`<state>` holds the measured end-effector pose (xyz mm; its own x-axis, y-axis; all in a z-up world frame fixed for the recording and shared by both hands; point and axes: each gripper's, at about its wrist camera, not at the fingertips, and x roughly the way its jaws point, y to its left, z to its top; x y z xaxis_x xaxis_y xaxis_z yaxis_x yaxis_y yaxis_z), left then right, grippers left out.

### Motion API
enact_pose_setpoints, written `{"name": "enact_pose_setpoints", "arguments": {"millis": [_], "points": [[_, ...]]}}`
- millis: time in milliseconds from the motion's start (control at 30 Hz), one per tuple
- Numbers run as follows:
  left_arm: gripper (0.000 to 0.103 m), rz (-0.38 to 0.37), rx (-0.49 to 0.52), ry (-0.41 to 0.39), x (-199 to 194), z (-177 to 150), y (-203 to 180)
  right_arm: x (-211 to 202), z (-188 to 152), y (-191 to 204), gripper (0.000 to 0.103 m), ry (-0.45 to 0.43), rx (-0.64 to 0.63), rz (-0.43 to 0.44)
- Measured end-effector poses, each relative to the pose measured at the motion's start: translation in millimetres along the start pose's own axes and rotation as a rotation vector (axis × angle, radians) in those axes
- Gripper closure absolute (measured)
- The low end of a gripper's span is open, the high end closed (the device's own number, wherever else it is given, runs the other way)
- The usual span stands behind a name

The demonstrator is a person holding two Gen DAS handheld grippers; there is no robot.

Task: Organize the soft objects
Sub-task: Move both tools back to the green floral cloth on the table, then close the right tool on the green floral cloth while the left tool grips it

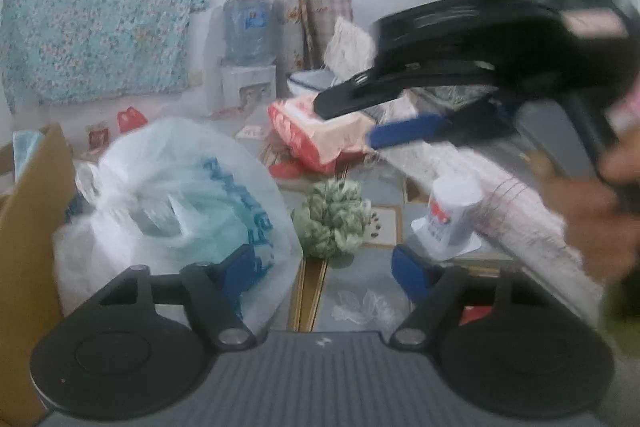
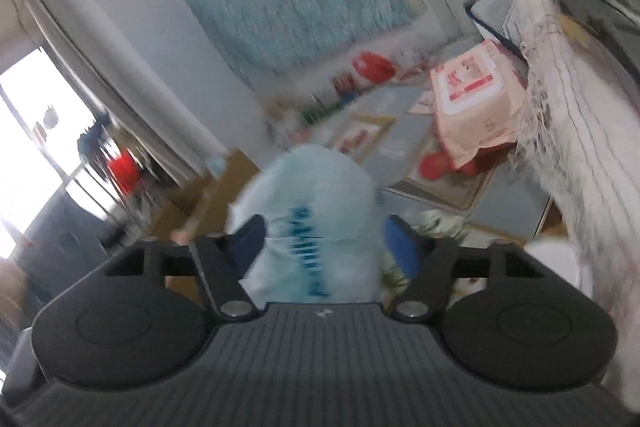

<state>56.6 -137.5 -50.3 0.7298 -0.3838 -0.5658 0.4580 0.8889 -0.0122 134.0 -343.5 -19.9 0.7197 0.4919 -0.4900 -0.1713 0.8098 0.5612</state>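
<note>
My left jaws (image 1: 320,263) gape empty; the green pom-pom (image 1: 330,221) sits at twelve o'clock, nearest them. My right jaws (image 2: 322,239) straddle the plastic bag (image 2: 312,223), grip unclear.

Right gripper (image 2: 322,243) fingers flank pale plastic bag (image 2: 312,211) with blue print; contact unclear through blur. Cardboard box (image 2: 208,203) left. Pink tissue pack (image 2: 476,107) far right, beside fringed white cloth (image 2: 580,131).
</note>
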Motion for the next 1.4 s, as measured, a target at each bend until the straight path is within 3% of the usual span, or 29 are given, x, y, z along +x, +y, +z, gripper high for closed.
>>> {"name": "enact_pose_setpoints", "arguments": {"millis": [67,200,367,667,1000,1133,1167,1267,1400], "points": [[0.031,-0.002,-0.019,0.022,5.0,-6.5,2.3,25.3,6.9,-5.2,0.066,0.067,-0.025,-0.016],[0.031,0.015,-0.024,0.043,1.0,-17.9,8.9,69.5,4.8,-22.6,0.070,0.164,0.055,-0.014],[0.031,0.000,-0.001,0.066,-3.4,-31.2,14.3,100.4,-16.1,-38.3,0.069,0.234,0.115,-0.084],[0.030,-0.034,-0.022,0.069,-15.5,-41.0,21.5,93.7,-34.1,-39.8,0.071,0.271,0.140,-0.094],[0.024,-0.121,0.003,0.133,-29.9,-54.9,18.1,45.1,-93.4,-32.9,0.072,0.366,0.266,0.048],[0.024,-0.113,0.001,0.137,-26.6,-57.4,15.9,21.0,-95.2,-12.5,0.068,0.298,0.150,0.018],[0.024,-0.112,-0.004,0.141,-24.6,-57.0,16.0,16.0,-91.3,-5.5,0.062,0.262,0.096,-0.006],[0.024,-0.113,-0.022,0.142,-21.5,-56.1,16.7,11.6,-79.4,12.8,0.047,0.162,-0.058,-0.127],[0.024,-0.105,-0.031,0.137,-24.2,-57.3,17.8,24.4,-70.5,10.0,0.042,0.079,-0.088,-0.246]]}}
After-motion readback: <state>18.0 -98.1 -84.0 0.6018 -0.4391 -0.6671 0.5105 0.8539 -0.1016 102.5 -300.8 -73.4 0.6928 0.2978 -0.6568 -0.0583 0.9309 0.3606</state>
